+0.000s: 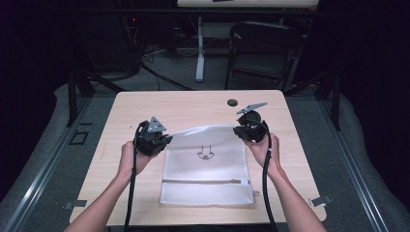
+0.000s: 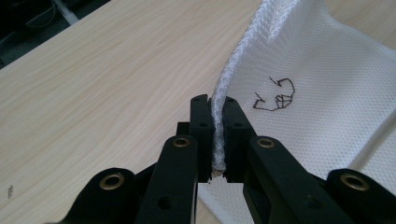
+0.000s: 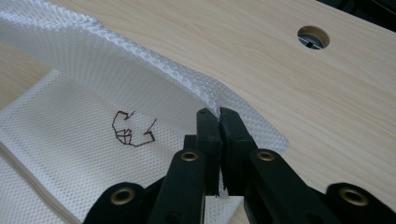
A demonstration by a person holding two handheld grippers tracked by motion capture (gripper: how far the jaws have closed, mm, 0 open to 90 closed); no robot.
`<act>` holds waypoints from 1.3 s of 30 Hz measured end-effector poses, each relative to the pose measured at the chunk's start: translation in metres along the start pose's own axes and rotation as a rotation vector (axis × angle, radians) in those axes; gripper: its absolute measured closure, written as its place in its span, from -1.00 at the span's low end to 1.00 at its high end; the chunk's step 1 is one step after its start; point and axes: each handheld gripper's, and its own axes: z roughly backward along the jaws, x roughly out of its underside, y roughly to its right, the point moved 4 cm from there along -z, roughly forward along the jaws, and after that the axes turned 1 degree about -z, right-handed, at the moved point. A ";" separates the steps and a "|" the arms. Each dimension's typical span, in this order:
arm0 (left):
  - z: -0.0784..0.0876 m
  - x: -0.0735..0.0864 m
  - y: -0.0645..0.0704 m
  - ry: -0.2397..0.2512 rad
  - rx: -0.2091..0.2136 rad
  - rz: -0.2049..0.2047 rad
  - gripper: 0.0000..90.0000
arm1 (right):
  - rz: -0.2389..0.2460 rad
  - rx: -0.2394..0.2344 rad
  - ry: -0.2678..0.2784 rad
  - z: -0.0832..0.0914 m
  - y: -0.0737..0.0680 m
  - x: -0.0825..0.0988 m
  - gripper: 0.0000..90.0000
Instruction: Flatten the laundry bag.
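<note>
A white mesh bag (image 1: 205, 166) with a small dark drawing and a zipper lies on the wooden table (image 1: 193, 104). Its far edge is lifted off the table between my two grippers. My left gripper (image 1: 162, 140) is shut on the bag's far left corner; in the left gripper view the thick hem (image 2: 219, 135) is pinched between the jaws of the left gripper (image 2: 215, 105). My right gripper (image 1: 240, 130) is shut on the far right corner; in the right gripper view the mesh (image 3: 140, 79) rises from the closed jaws of the right gripper (image 3: 218, 114).
A round cable hole (image 1: 233, 102) sits near the table's far edge, also seen as a hole (image 3: 313, 37) in the right gripper view. A dark folding chair (image 1: 261, 48) and a white table leg (image 1: 199, 48) stand beyond the table. Bare wood lies on both sides of the bag.
</note>
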 end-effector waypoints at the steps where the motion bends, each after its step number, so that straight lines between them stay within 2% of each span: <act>1: -0.001 -0.001 -0.001 0.002 -0.006 -0.001 0.90 | -0.002 -0.002 -0.005 -0.002 0.001 0.000 0.95; 10: -0.016 -0.011 -0.007 -0.020 -0.033 -0.007 0.90 | -0.055 0.002 -0.024 -0.015 0.014 -0.002 0.94; 18: -0.032 -0.012 -0.015 -0.056 -0.044 0.010 0.90 | -0.086 0.004 -0.033 -0.027 0.021 -0.007 0.91; 27: -0.050 -0.014 -0.025 -0.074 -0.069 0.036 0.90 | -0.117 0.012 -0.018 -0.026 0.030 -0.010 0.52; 28: -0.051 -0.014 -0.026 -0.084 -0.065 0.035 0.90 | -0.128 0.016 -0.013 -0.025 0.032 -0.010 0.43; 31: -0.059 -0.015 -0.030 -0.090 -0.089 0.023 0.90 | -0.149 0.005 -0.016 -0.020 0.035 -0.008 0.29; 33: -0.066 -0.015 -0.034 -0.105 -0.082 0.031 0.90 | -0.153 -0.026 -0.039 -0.016 0.033 -0.002 0.24; 39: -0.081 -0.019 -0.044 -0.123 -0.086 0.062 0.88 | -0.135 -0.037 -0.059 -0.005 0.028 0.019 0.20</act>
